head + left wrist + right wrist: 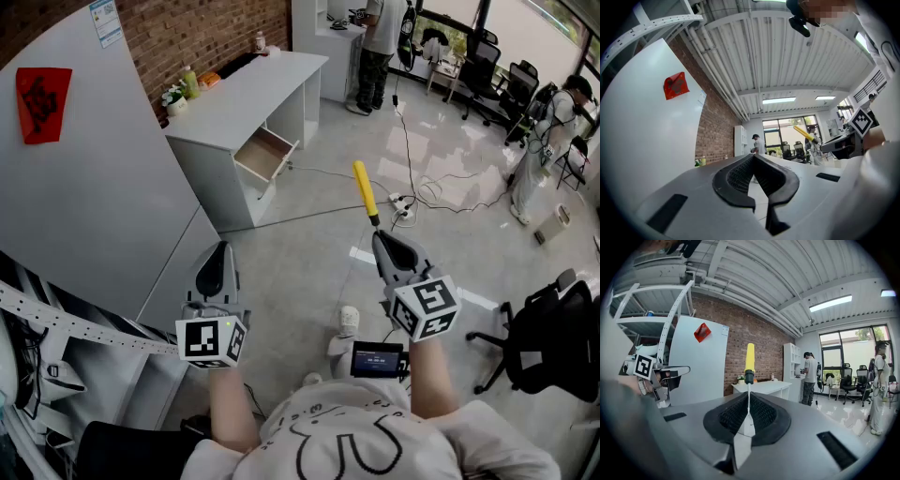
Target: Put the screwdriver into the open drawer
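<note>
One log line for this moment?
right gripper: shut on screwdriver | left gripper: shut, empty | drawer: open, not yet reached

- The tip of the screwdriver (749, 363) shaft is buried between the closed pads of my right claw (749, 400).
- The drawer (266, 155), well ahead and left of that claw, is too small to show what it holds.

- The left gripper (220, 251) and the right gripper (380, 239) are grey and smooth, with round, pointed noses.
- Inside the jaws are black pads (733, 417) with a bumpy grid.
- A white cube (212, 339) with black square marks sits on each one.
- The person wears a white shirt (347, 441) with black line drawings.
- The shoe (348, 321) is white.
</note>
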